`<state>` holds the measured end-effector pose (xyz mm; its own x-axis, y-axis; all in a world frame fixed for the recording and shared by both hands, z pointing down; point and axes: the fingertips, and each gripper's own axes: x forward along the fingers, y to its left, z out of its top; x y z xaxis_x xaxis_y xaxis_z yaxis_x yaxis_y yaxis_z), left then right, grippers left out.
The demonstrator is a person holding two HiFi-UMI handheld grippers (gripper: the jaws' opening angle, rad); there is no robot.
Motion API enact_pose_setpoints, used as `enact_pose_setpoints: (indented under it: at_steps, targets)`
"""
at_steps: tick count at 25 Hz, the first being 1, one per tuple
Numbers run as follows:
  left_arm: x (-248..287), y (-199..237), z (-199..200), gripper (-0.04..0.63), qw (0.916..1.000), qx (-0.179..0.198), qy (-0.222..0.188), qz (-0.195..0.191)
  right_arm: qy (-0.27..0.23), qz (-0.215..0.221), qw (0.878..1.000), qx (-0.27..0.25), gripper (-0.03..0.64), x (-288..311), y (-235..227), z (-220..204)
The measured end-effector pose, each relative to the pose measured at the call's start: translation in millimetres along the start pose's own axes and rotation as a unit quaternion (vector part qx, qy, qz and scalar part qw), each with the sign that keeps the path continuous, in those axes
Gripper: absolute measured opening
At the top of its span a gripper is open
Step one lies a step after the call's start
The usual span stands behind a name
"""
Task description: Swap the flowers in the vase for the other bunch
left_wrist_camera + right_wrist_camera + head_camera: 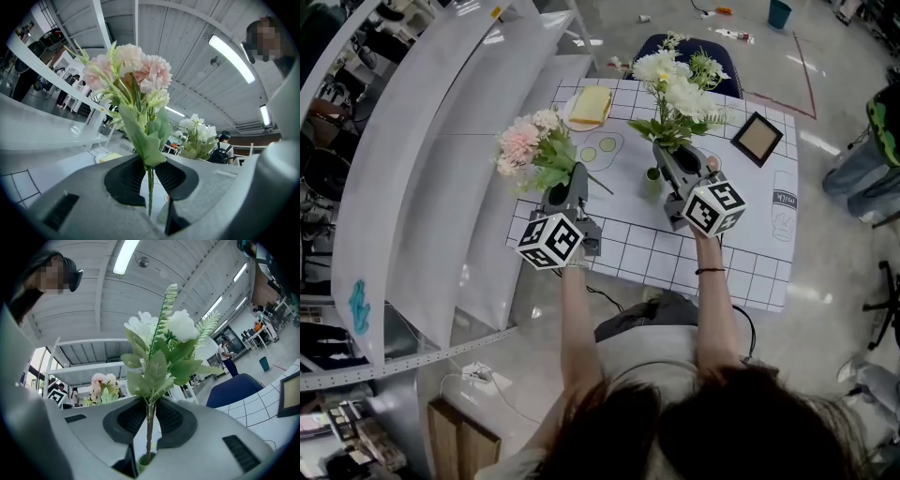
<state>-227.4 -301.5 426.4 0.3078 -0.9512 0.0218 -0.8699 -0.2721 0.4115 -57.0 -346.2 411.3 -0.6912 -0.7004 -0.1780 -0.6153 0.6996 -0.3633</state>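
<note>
My left gripper is shut on the thin green stem of a pink flower bunch, held upright above the table's left part. In the left gripper view the stem sits pinched between the dark pads, with the blooms above. My right gripper is shut on the stems of a white flower bunch. A small green vase stands just left of it. In the right gripper view the white bunch rises from the pads and its stem ends reach the vase mouth.
A grid-patterned white table carries a plate with a yellow block and a dark picture frame. A blue chair stands behind it. White shelving runs along the left. A person stands at the right edge.
</note>
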Motion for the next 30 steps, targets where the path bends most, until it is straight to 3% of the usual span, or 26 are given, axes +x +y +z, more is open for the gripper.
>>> enact_pose_setpoints:
  at_steps: [17, 30]
  targets:
    - [3.3, -5.7, -6.2, 0.067, 0.9997, 0.003, 0.012, -0.021, 0.028, -0.012, 0.999, -0.023, 0.058, -7.5, 4.7, -20.3]
    - [3.1, -11.2, -9.0, 0.067, 0.9995, 0.004, 0.015, -0.027, 0.081, -0.011, 0.995, -0.061, 0.058, -13.2, 7.5, -39.7]
